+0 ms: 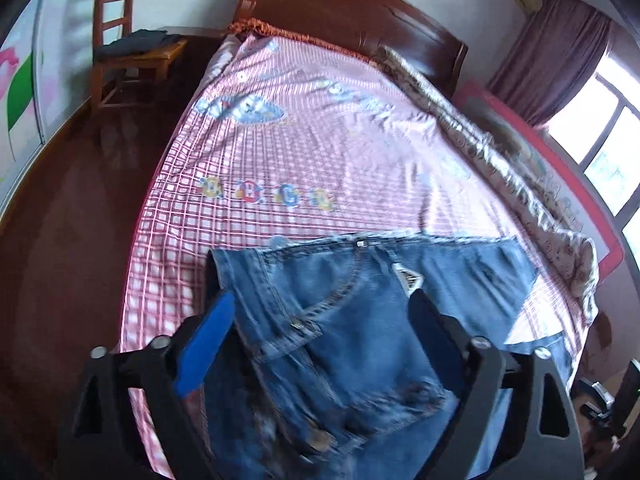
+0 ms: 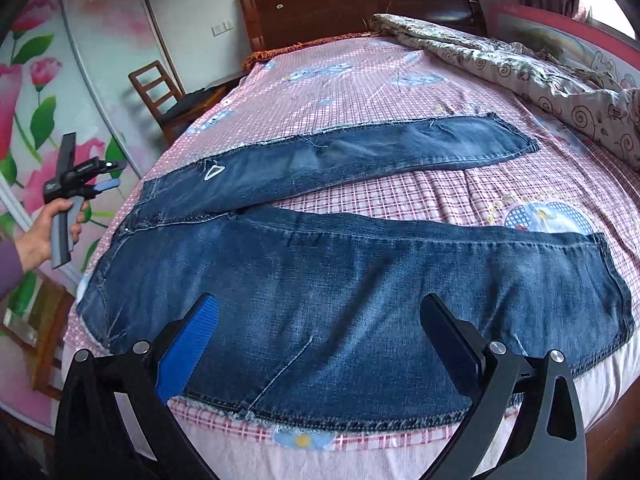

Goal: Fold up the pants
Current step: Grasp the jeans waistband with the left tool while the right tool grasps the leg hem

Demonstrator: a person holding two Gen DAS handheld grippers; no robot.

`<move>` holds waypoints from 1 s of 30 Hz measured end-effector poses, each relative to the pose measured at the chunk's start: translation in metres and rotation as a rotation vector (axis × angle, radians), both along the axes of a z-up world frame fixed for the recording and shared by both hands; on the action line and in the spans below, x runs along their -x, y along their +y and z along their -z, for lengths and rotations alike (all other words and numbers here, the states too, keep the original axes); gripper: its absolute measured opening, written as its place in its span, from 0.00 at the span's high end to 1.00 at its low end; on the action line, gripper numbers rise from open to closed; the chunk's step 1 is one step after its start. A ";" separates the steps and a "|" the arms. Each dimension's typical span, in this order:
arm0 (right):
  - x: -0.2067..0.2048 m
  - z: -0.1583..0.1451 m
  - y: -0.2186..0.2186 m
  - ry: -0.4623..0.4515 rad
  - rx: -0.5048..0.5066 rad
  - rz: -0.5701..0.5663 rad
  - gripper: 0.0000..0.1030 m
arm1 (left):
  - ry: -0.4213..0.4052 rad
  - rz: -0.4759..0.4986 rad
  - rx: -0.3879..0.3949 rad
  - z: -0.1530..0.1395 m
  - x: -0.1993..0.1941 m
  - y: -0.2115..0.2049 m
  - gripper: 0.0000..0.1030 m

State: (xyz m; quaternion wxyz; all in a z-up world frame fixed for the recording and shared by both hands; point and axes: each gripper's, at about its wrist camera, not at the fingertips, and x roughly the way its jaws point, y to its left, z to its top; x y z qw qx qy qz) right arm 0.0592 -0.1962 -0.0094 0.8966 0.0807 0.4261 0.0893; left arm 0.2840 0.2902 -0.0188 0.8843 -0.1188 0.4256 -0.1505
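A pair of blue jeans [image 2: 360,280] lies spread flat on the pink checked bed sheet [image 2: 400,88], both legs stretched toward the right and the waist at the left. In the left wrist view the waist end of the jeans [image 1: 340,320] fills the lower middle. My left gripper [image 1: 320,300] is open above the waist, its fingers on either side of it; it also shows in the right wrist view [image 2: 110,176], held in a hand left of the bed. My right gripper [image 2: 320,320] is open above the near leg and holds nothing.
A rolled patterned quilt [image 2: 540,72] lies along the bed's far right side. A dark wooden headboard [image 2: 360,4] stands at the back. A wooden chair [image 1: 128,40] with dark clothes on it stands left of the bed. A window [image 1: 600,128] is at right.
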 end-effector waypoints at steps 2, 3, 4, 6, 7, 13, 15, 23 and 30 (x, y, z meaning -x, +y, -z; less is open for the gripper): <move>-0.008 0.001 0.001 0.016 -0.006 0.000 0.03 | 0.005 0.012 -0.054 0.013 -0.018 0.003 0.21; -0.012 0.002 0.002 0.031 -0.016 -0.001 0.03 | 0.010 0.004 -0.077 0.021 -0.029 0.006 0.21; -0.015 0.003 0.002 0.041 -0.019 -0.002 0.03 | 0.017 -0.005 -0.082 0.027 -0.036 0.009 0.21; -0.022 0.005 0.005 0.058 -0.020 -0.008 0.03 | 0.025 -0.027 -0.077 0.038 -0.050 0.017 0.21; -0.025 0.006 0.006 0.064 -0.018 -0.009 0.03 | 0.030 -0.031 -0.076 0.043 -0.056 0.020 0.21; -0.033 0.015 0.009 0.095 -0.008 -0.027 0.03 | 0.031 -0.007 -0.067 0.065 -0.074 0.023 0.32; -0.036 0.019 0.006 0.109 -0.015 -0.017 0.03 | 0.022 0.006 -0.067 0.065 -0.071 0.020 0.43; -0.052 0.021 -0.033 0.105 -0.061 0.028 0.03 | -0.012 -0.050 -0.076 0.058 -0.045 0.023 0.90; -0.129 -0.002 -0.169 0.112 -0.161 0.234 0.03 | -0.002 -0.158 -0.189 0.069 -0.046 0.007 0.89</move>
